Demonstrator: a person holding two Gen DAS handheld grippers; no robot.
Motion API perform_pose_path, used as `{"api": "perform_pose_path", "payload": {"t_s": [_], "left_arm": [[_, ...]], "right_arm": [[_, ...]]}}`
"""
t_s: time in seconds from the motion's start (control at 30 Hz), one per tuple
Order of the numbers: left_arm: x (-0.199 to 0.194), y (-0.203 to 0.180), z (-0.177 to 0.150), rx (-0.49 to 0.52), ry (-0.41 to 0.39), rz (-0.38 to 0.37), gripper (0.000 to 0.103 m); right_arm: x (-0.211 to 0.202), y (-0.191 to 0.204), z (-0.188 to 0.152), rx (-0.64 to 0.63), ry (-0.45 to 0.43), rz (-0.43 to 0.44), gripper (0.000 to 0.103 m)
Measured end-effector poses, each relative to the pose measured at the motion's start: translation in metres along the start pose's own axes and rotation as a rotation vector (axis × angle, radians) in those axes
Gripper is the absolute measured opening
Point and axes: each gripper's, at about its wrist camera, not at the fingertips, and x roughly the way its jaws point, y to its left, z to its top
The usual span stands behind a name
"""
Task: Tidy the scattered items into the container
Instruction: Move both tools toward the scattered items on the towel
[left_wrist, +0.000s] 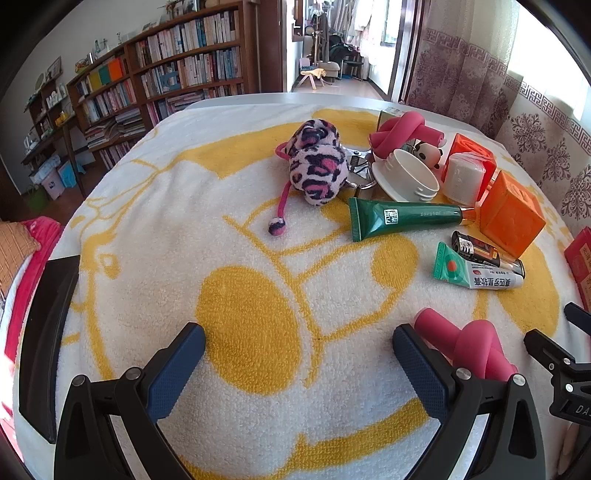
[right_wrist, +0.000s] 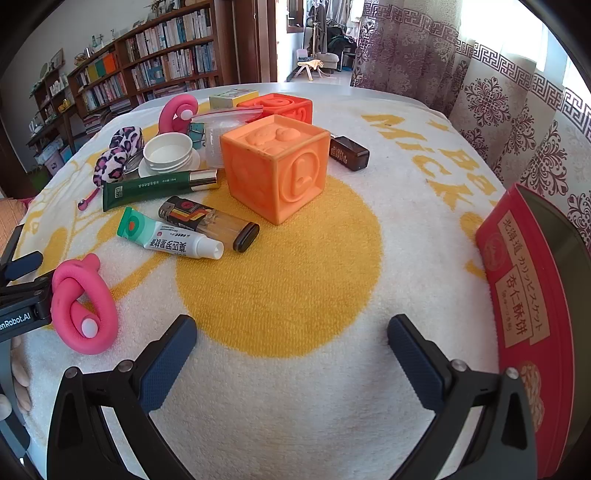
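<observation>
Left hand-held gripper: black frame, 2 blue pads with a fine knurled texture, spread wide, nothing between them. Right hand-held gripper: same build, likewise wide apart and holding nothing.

Towel: looped terry, white with yellow cartoon print, covering the desk.

Pink foam twist: soft matte tube knotted into a loop, white plug at 1 end, lying just beside the left gripper's right finger.

Red tin: the container; smooth printed metal wall with cream label panels, at the right edge of the towel, well apart from the pile.

Small ointment tube: green and white, crimped tail, touching a lighter with a clear amber body and black end.

Green tube: glossy, gold collar, lying flat.

Orange block: soft-looking cube with embossed relief faces. A 2nd, redder block behind it.

Brown bottle: rectangular, on its side, behind the orange block.

White lid: threaded round plastic, open side up.

Leopard plush: fuzzy pink, black and white, with a cord ending in a pompom.

2nd pink twist: far side of the pile.
</observation>
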Motion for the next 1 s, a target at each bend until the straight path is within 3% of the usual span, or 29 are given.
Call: {"api": "perform_pose_path", "payload": {"t_s": [0.37,0.63,0.87,1.0], "left_arm": [[-0.002,0.002,-0.002,0.007,0.014,-0.014,0.103],[-0.006,0.015,0.0,-0.052,0.012,0.001,0.102],[-0.02,0.034,0.017,-0.115,-0.018,0.013,0.102],[-0.029,0.028,0.03,-0.1,-0.041,0.002,0.102]], "right_arm": [[0.0,0.0,0.0,-0.001,0.001,0.001,0.103],[0.001,0.0,0.0,-0.001,0.001,0.0,0.103],[0.001,-0.001,0.001,0.001,0.001,0.001,0.103],[-0.001,-0.005,0.0,0.027,-0.01,0.019,0.103]]}}
